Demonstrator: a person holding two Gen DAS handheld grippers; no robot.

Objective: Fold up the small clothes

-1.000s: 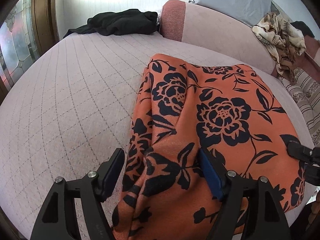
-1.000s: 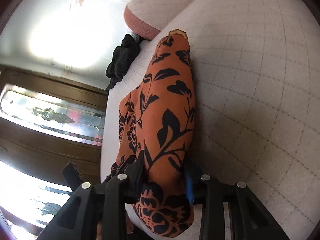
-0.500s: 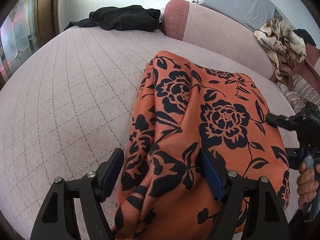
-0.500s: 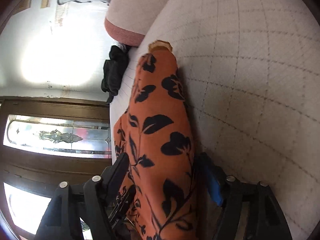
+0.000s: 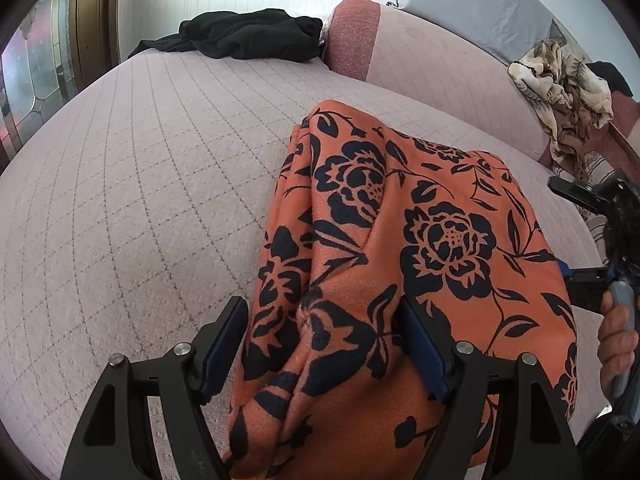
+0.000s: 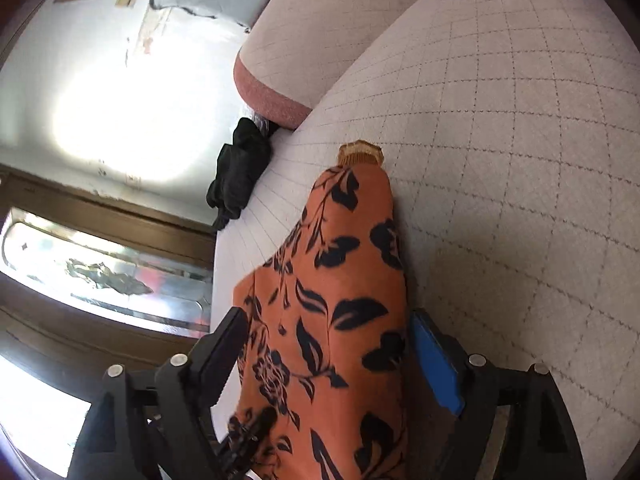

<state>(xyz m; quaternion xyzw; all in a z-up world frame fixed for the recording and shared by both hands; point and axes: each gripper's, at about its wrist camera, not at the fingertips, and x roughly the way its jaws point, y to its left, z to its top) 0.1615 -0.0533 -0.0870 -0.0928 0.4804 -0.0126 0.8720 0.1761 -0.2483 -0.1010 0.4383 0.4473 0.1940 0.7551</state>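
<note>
An orange garment with black flowers (image 5: 420,248) lies folded on the pink quilted sofa seat (image 5: 140,200). My left gripper (image 5: 324,344) is open, its jaws standing wide on either side of the garment's near left edge. My right gripper (image 6: 328,352) is open too, its jaws wide around the garment's right edge (image 6: 344,320); it also shows at the right of the left wrist view (image 5: 600,240), held by a hand. A tan cuff (image 6: 360,152) peeks out at the garment's far end.
A black garment (image 5: 248,34) lies at the far end of the seat, also in the right wrist view (image 6: 240,168). A beige patterned cloth (image 5: 564,88) hangs over the sofa back (image 5: 440,52). A glazed wooden door (image 6: 100,272) stands beyond the seat.
The right gripper has opened from a narrow grip on the garment's edge and risen along the right side. The left gripper has stayed open, shifting slightly forward.
</note>
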